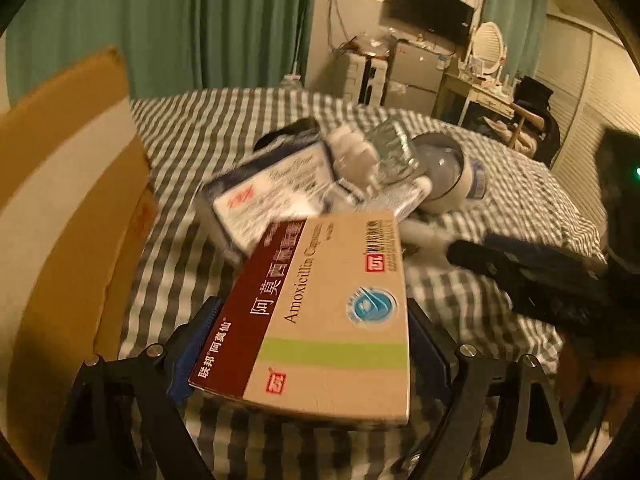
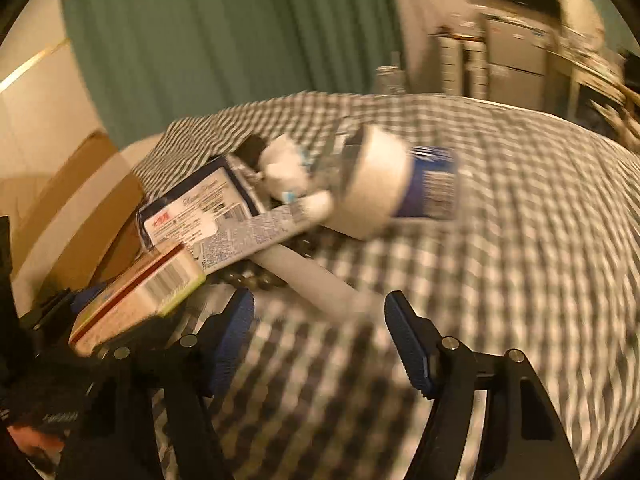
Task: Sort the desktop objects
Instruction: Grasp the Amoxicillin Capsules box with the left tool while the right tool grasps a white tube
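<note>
My left gripper point(image 1: 310, 344) is shut on a beige and dark red amoxicillin box point(image 1: 320, 312) and holds it above the checked cloth point(image 1: 180, 140). The same box shows at the lower left of the right wrist view point(image 2: 136, 300). Behind it lies a pile: a dark blue and white box point(image 1: 272, 192), a white plush toy point(image 1: 356, 160), a foil pack point(image 1: 390, 152) and a white and blue bottle point(image 2: 400, 192). A white tube point(image 2: 312, 276) lies just ahead of my right gripper point(image 2: 320, 340), which is open and empty above the cloth.
A cardboard box point(image 1: 64, 208) stands at the left edge of the cloth and also shows in the right wrist view point(image 2: 80, 208). Green curtains point(image 1: 180, 20) hang behind. A fridge, a dresser with a mirror and a wall screen stand at the back right.
</note>
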Motion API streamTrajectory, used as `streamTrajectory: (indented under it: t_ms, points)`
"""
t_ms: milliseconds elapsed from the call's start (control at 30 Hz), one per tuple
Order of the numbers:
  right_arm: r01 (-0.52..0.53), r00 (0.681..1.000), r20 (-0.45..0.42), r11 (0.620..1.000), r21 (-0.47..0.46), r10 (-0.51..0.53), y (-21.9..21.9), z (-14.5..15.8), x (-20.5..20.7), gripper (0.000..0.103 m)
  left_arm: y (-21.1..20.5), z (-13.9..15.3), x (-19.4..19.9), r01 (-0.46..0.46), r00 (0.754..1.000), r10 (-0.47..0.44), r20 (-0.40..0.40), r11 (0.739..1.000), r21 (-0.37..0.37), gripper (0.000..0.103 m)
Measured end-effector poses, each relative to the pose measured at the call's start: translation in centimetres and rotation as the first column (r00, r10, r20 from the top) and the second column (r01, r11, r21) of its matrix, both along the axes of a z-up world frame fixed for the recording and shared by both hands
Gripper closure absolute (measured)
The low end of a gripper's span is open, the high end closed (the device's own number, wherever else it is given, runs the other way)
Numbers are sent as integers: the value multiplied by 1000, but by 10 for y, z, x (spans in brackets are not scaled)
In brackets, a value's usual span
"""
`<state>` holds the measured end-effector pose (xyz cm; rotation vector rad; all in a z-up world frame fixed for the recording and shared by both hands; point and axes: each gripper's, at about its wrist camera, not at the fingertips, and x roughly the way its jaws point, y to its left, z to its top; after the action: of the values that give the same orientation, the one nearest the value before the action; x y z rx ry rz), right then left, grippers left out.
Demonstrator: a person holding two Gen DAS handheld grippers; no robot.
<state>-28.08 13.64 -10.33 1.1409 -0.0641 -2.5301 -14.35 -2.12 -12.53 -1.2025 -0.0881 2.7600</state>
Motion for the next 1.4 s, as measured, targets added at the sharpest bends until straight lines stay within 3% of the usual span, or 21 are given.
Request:
streamTrajectory:
  t_ms: [133,333,500,700,867,1200,1400]
  points:
    - [-32,999,38,999,26,31,-11,-11,-18,67,-9,-12,3,-10,999,9,41,1000,15,15]
    - [-32,999,27,997,73,30,-18,-6,7,83,-11,-25,4,-28,997,27,73,999,15,16]
    - [-26,1000,13,996,89,25,-15,14,42,84,-12,-20,12,-23,997,21,74,999,33,17]
    - [-3,991,133,999,49,-3,-9,12,83,84,-13,-2,36,3,998,-5,58,999,48,20]
    - [-50,976,215,994,100,27,-25,-3,114,84,-8,2,55,40,998,-42,52,998,46,23]
    - [0,964,266,999,50,-13,-31,-24,90,79,-1,-29,41,43,987,-49,153,998,45,21]
    - [30,967,255,999,-42,-19,-19,-12,90,86,-7,-26,47,45,992,-53,116,997,66,27]
